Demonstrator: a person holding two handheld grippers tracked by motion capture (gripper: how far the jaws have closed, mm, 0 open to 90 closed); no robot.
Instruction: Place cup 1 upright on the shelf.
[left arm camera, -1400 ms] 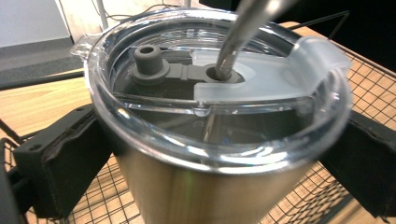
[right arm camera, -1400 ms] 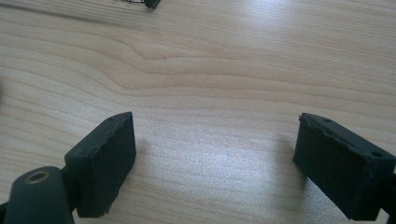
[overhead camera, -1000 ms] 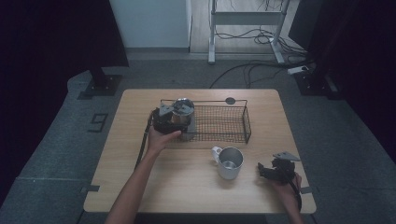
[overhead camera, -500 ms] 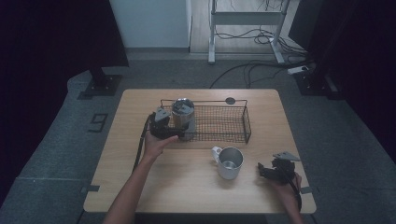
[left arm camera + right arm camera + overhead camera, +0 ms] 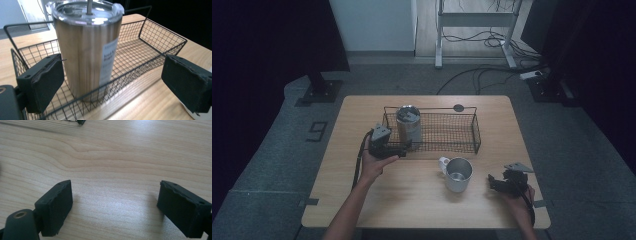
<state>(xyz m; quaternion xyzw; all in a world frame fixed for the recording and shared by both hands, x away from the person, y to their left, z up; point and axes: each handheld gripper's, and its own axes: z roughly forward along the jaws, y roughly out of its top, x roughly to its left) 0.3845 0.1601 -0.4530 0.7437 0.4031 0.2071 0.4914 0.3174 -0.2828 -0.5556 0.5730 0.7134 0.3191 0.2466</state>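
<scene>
A steel tumbler [image 5: 409, 123] with a clear lid stands upright in the left end of a black wire basket [image 5: 462, 135], which sits toward the far edge of the counter [image 5: 362, 200]. The rest of the basket holds nothing. The left gripper [image 5: 404, 145] is just outside the basket's near left corner, level with the tumbler; its fingers [image 5: 42, 80] are apart and have just been closing, with nothing pressed between them. In the left gripper view the tumbler [image 5: 87, 50] stands behind the basket's wire wall [image 5: 155, 40], clear of both pads. A steel mug [image 5: 457, 174] with a white handle stands upright and empty near the middle of the counter's near half. The right gripper [image 5: 493, 183] rests near the near right corner, fingers [image 5: 55, 205] wide apart over bare wood.
</scene>
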